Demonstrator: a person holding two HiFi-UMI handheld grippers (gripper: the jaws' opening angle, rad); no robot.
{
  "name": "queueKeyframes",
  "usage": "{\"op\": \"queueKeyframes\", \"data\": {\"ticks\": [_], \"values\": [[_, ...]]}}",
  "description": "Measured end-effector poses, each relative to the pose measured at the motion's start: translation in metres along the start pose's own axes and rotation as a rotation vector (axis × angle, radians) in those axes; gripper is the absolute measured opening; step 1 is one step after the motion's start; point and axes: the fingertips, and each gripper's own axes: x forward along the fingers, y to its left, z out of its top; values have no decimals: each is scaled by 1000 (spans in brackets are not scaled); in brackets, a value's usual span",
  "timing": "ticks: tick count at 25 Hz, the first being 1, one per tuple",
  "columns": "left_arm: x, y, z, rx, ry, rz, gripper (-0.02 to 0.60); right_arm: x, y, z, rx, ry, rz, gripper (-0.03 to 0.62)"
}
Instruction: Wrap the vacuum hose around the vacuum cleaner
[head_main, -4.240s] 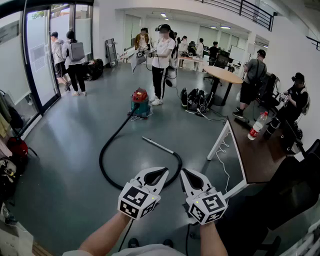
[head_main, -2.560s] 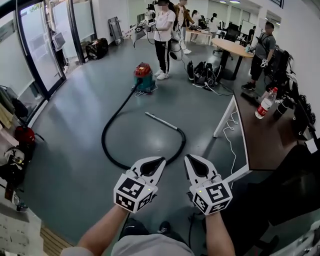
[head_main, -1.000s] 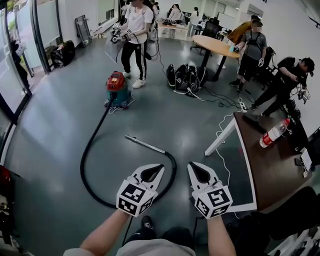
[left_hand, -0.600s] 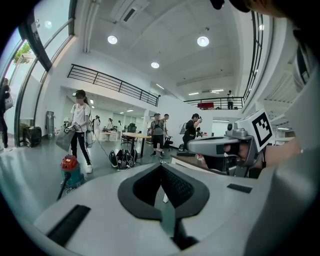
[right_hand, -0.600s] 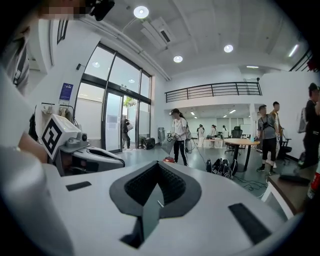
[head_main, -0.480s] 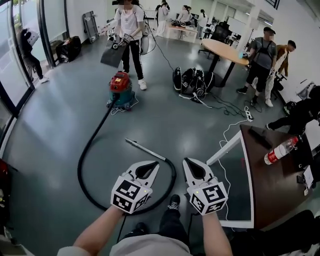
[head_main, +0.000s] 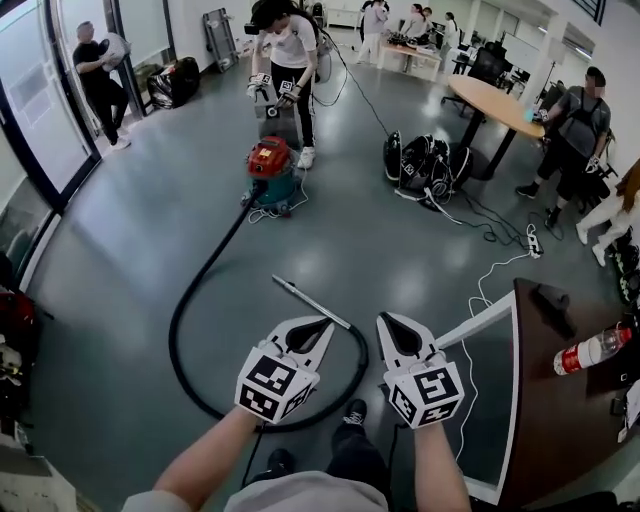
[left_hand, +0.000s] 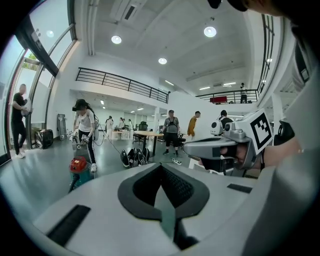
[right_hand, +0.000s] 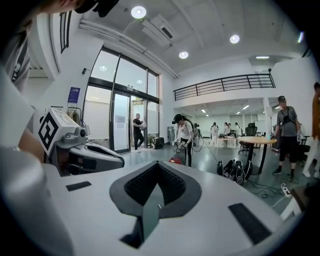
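Closed and empty, left gripper (head_main: 322, 325), right gripper (head_main: 386, 320) — vacuum hose (head_main: 172, 330) nearer than before

Left tool (head_main: 320, 324): jaws together, empty. Right tool (head_main: 387, 320): likewise. I hold both forward, side by side, nearly level.

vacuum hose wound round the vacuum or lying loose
Loose: the hose lies in a wide loop on the floor beside the vacuum cleaner, not around it.

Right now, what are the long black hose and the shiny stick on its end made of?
Hose: probably bendy matte black plastic or rubber, since it loops across the floor. Stick: likely metal, straight with a silvery gleam, though shiny plastic is possible.
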Motion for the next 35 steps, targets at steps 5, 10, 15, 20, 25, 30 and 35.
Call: {"op": "queueKeyframes", "data": {"ticks": [5, 10, 15, 20, 25, 30, 35], "values": [[45, 30, -24, -15, 52, 27, 5, 38, -33, -30, -14, 57, 38, 2], [115, 66, -80, -25, 116, 54, 5, 84, -85, -100, 20, 124, 84, 2], [170, 88, -172, -43, 201, 51, 5, 129, -124, -213, 25, 249, 81, 2], [210, 117, -282, -59, 294, 8, 5, 176, -148, -339, 25, 403, 69, 2], [262, 142, -409, -71, 349, 0, 5, 215, -173, -490, 17, 511, 68, 37], [316, 160, -524, -80, 335, 0, 5, 253, -193, -626, -4, 574, 58, 121], [356, 166, -621, -98, 357, 7, 5, 281, -209, -744, -16, 638, 72, 181]]}}
